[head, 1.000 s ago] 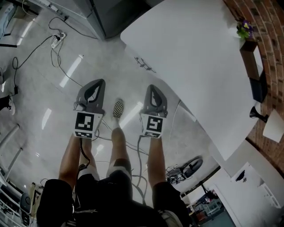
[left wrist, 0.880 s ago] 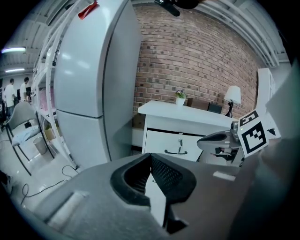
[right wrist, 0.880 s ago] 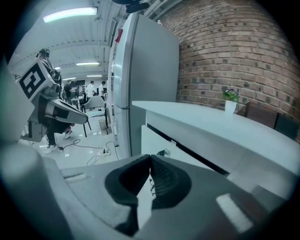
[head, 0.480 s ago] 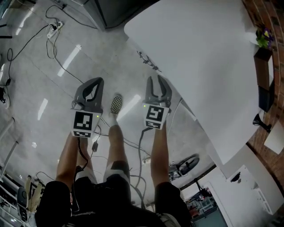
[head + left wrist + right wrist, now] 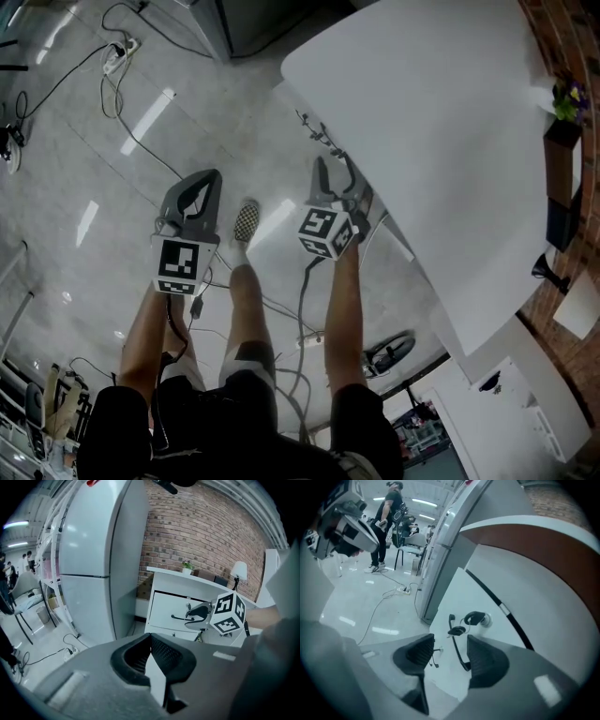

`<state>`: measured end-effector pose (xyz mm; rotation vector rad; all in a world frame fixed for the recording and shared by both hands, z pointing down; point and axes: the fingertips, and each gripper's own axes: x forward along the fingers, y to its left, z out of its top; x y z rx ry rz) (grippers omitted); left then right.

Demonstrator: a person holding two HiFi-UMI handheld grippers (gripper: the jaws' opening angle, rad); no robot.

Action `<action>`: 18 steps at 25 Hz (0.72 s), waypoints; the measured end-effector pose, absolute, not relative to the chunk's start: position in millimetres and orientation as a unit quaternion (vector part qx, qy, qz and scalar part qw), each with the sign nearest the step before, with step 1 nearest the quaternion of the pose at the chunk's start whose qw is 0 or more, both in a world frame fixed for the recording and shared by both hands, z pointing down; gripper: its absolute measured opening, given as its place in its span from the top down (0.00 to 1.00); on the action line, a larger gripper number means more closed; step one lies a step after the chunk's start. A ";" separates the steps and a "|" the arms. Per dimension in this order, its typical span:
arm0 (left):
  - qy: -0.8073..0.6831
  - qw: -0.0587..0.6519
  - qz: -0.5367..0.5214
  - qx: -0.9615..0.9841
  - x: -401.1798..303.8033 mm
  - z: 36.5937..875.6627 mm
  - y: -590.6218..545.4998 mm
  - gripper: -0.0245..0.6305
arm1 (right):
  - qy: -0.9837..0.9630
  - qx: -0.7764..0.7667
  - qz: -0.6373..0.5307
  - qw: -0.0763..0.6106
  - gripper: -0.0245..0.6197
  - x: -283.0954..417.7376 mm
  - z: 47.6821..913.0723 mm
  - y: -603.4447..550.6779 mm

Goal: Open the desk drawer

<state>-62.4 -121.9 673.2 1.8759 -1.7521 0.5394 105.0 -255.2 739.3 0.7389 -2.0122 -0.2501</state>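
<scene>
Drawer (image 5: 454,597): white front under the desk (image 5: 422,112) top, shut, with only a thin dark gap line along its upper edge. Its handle (image 5: 455,641) is a slim dark bar. Keys (image 5: 474,618) hang from the lock just beside the bar's far end.

Right gripper (image 5: 450,638): jaws wide and opening, aimed down at the front. The bar shows in the gap between them. No pad (image 5: 480,658) touches it; it looks a little way beyond the tips.

Left gripper (image 5: 150,638): jaws closed tip to tip, nothing in them. It hangs over the floor to the side, well apart from the drawer.

Step in hand, as I judge it: getting the right claw onto the bar.

How to do it well:
- Go in until the bar sits well back between the pads, not at the very tips. A bar this thin could slip out of a tip grip.
- Take it at its middle, away from the keys, so the claw does not catch the ring or knock them.
- Keep the jaws square across the bar, then close firmly.
- Pull straight out from the front, not downward or sideways, or the drawer may bind.
- The person stands close in front with cables on the floor, so leave room for the drawer to come out.
</scene>
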 end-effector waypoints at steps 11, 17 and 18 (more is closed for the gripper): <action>-0.668 0.269 0.195 0.666 -89.6 684.5 -104.8 0.95 | -0.781 0.262 -0.160 0.545 0.63 96.2 773.3 -261.2; -0.678 0.276 0.191 0.654 -104.0 686.5 -95.0 0.95 | -0.747 0.279 -0.208 0.566 0.83 98.3 770.3 -272.7; -0.679 0.277 0.190 0.653 -105.2 686.8 -94.1 0.95 | -0.741 0.281 -0.216 0.570 0.85 98.7 770.1 -274.4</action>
